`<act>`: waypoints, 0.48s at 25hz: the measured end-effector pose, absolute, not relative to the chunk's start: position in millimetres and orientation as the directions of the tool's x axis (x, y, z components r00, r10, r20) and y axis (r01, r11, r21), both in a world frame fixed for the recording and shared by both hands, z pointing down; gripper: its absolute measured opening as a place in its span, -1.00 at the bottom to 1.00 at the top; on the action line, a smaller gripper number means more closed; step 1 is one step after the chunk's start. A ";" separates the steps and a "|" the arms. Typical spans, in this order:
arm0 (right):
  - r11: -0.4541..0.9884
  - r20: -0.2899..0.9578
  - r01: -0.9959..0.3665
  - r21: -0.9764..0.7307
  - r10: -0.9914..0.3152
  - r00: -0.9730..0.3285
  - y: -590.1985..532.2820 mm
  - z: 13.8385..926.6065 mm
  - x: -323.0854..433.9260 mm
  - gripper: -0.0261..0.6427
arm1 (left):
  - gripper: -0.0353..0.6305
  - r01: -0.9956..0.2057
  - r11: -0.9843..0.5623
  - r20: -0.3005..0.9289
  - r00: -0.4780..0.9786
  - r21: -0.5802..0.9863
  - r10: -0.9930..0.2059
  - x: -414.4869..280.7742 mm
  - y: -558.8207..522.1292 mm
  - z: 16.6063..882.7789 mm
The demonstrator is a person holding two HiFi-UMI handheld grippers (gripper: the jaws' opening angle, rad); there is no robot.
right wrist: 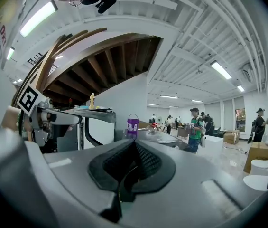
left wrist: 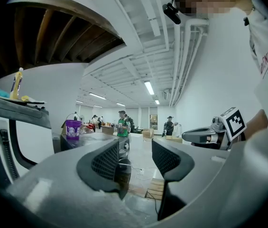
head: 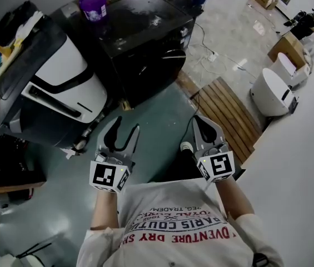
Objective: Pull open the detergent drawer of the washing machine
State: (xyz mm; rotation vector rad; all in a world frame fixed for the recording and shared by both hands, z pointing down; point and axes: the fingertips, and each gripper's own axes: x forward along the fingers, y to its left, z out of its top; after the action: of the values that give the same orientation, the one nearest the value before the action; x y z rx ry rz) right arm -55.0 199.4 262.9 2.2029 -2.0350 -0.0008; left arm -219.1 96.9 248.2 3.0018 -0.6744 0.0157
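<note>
A black washing machine [head: 140, 43] stands on the floor ahead of me in the head view, with a purple bucket [head: 94, 5] on its top. I cannot make out its detergent drawer. My left gripper [head: 122, 133] hangs in the air short of the machine's lower front, open, with nothing between its fingers. The left gripper view shows the same wide gap [left wrist: 141, 172] and the purple bucket [left wrist: 72, 128] far off. My right gripper [head: 204, 128] is held beside it over the floor, shut and empty, its pads meeting [right wrist: 133, 167]. Neither gripper touches the machine.
A white and black appliance [head: 56, 85] with clutter on top stands left of the washer. A wooden slat platform [head: 226, 110] lies on the floor to the right, with cables [head: 212, 54] beyond it and white fixtures [head: 273, 93] further right. People stand in the background [right wrist: 193, 127].
</note>
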 end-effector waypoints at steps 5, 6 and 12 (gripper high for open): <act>0.023 0.120 -0.994 0.106 -0.993 -0.011 159.8 264.8 13.6 -0.92 | -0.26 -0.533 -0.841 0.054 0.846 0.095 -0.530 -167.3 70.8 245.2; 0.041 0.126 -0.994 0.100 -0.992 -0.028 152.5 264.0 29.4 -0.92 | -0.26 -0.551 -0.828 0.056 0.835 0.106 -0.548 -155.9 66.4 244.5; 0.161 0.146 -0.982 0.095 -0.978 -0.147 112.2 267.3 106.4 -0.92 | -0.26 -0.658 -0.740 0.068 0.752 0.138 -0.656 -91.2 38.9 246.2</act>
State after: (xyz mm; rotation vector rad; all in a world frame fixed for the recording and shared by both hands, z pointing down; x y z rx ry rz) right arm 106.4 112.2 267.3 1.9291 -2.2556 0.0340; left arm -91.2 38.9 246.2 2.7957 -1.0550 0.0228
